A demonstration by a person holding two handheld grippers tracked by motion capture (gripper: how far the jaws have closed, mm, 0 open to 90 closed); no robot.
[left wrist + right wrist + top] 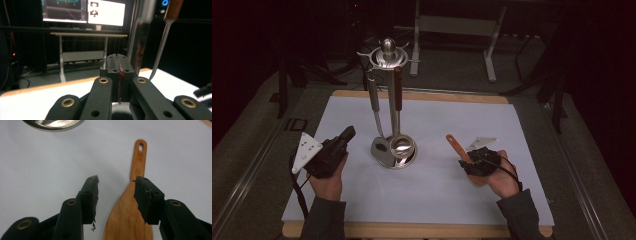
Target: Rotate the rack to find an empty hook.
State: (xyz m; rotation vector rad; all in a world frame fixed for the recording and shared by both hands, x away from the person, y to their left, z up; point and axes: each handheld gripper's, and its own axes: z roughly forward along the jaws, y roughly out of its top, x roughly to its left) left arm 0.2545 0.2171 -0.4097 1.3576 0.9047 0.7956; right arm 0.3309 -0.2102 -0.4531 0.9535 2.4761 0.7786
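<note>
room: dark, lit mainly over the white table top (462, 190) | table edge: light wood (422, 95) | floor: grey carpet (452, 70) around the table | beyond the table: white-legged desk (82, 53) | on that desk: bright monitor (82, 11) | left of the desk: cables, small orange light (13, 54)

My right gripper (473, 161) hovers over the orange wooden spatula (455, 146) on the white table (512, 130); 2 utensils hang on the steel stand (390, 100).
</note>
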